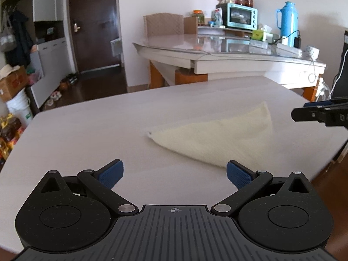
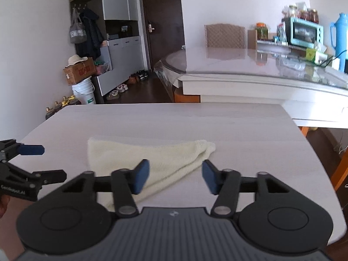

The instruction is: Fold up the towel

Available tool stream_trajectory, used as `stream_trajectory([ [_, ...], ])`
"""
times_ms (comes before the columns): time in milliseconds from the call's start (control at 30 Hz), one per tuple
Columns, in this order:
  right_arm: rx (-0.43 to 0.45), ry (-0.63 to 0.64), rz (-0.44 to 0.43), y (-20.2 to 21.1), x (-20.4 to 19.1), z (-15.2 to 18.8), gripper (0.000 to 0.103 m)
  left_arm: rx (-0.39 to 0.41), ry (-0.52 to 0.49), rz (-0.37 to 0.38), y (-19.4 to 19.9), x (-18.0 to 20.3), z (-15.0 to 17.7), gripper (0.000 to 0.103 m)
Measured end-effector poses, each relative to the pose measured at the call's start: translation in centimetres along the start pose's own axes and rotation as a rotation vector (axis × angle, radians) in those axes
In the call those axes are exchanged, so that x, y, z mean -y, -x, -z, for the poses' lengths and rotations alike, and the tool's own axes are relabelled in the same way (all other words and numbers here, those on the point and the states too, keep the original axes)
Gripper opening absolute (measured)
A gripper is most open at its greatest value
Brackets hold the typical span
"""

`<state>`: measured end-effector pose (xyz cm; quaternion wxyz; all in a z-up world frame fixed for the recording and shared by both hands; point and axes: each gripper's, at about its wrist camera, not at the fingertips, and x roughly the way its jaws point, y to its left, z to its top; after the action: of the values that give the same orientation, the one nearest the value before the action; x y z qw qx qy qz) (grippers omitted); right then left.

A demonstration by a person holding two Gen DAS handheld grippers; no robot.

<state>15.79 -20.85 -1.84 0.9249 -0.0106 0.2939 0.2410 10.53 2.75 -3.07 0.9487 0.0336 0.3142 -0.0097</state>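
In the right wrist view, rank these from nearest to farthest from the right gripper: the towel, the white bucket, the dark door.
From the right gripper:
1. towel, on the table just beyond the fingertips.
2. white bucket, on the floor past the table's far left corner.
3. dark door, in the back wall, centre.

In the right wrist view, the towel's near corner is hidden behind the right hand-held gripper. The left hand-held gripper is cut off by the picture's edge.

Home dining/entry area: toaster oven w/ jars at 1 o'clock, shoes by door, coats hung.
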Motion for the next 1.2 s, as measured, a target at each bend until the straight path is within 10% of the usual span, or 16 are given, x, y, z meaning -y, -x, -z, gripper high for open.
stream_trajectory([
  [867,-0.024,-0.005,0.097,-6.8,2.4,-2.5,0.010,-0.044,-0.052,0.005,-9.1,0.1,-4.0,0.103],
  [1200,0.013,0.067,-0.190,-2.3,-5.2,-1.8,0.010,0.018,-0.013,-0.122,-2.2,-6.2,-2.8,0.103],
])
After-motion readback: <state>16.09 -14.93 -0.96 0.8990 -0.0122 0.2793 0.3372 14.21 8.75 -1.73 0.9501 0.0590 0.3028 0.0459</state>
